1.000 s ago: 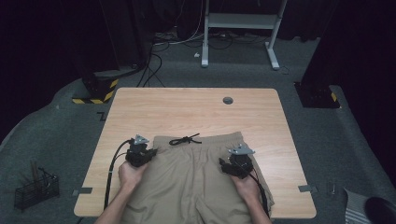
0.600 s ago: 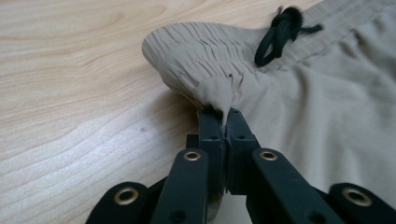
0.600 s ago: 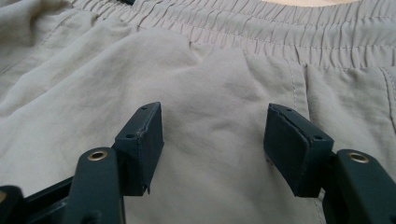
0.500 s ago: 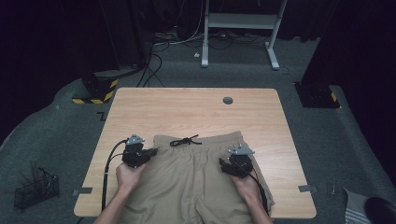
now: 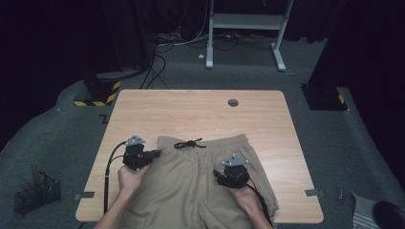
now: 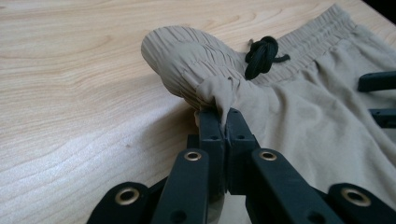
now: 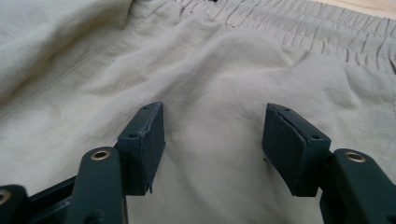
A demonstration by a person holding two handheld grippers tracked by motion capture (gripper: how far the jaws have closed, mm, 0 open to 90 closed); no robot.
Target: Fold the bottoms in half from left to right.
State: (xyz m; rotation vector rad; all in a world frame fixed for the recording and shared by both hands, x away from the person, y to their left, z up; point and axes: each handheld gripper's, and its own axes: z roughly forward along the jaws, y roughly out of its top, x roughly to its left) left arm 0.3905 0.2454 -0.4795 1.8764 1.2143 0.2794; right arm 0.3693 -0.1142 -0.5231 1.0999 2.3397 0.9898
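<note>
Khaki shorts (image 5: 191, 186) lie flat on the wooden table (image 5: 191, 109), waistband on the far side, with a black drawstring (image 5: 190, 143) knotted at its middle. My left gripper (image 5: 154, 153) is shut on the left corner of the waistband. In the left gripper view, the jaws (image 6: 224, 123) pinch a fold of fabric, and the bunched waistband (image 6: 187, 60) rises just beyond. My right gripper (image 5: 219, 175) hovers low over the right half of the shorts. In the right gripper view it (image 7: 212, 140) stands open, with only flat cloth (image 7: 210, 84) beneath.
A round cable hole (image 5: 233, 102) sits near the table's far edge. On the floor are a black wire basket (image 5: 36, 193) at the left, a yellow-striped base (image 5: 98, 90), cables, and a white desk frame (image 5: 248, 21) at the back.
My right gripper has slid left and a little nearer, in over the shorts. My left gripper has edged left and up, taking the waistband corner with it.
</note>
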